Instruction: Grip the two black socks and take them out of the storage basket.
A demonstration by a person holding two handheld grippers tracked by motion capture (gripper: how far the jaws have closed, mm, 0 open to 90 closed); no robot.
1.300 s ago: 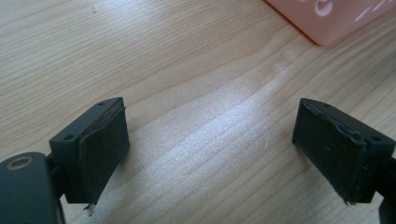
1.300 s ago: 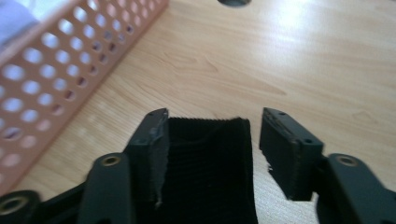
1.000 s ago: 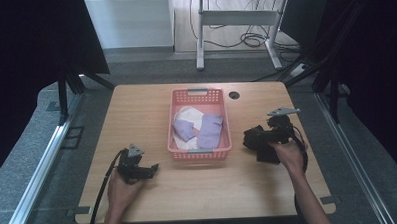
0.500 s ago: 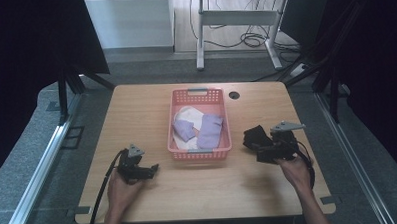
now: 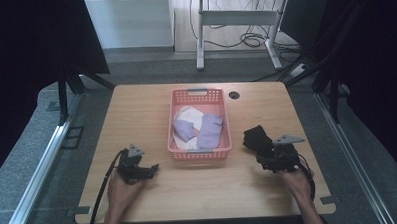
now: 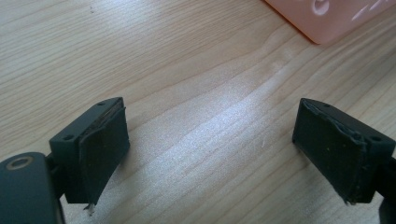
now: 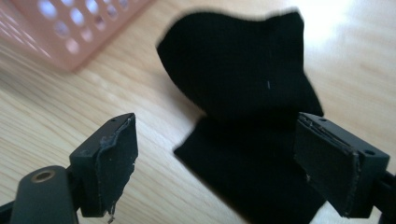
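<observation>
Because the right tool (image 7: 215, 163) gapes wide over the folded black sock (image 7: 243, 93), it might pinch one layer only; the left tool (image 6: 212, 154) idles released.

Lab recording bay: wooden table (image 5: 151, 113) ringed by black curtains (image 5: 29, 43), floor rails (image 5: 36, 167), far cables (image 5: 249, 39).
</observation>
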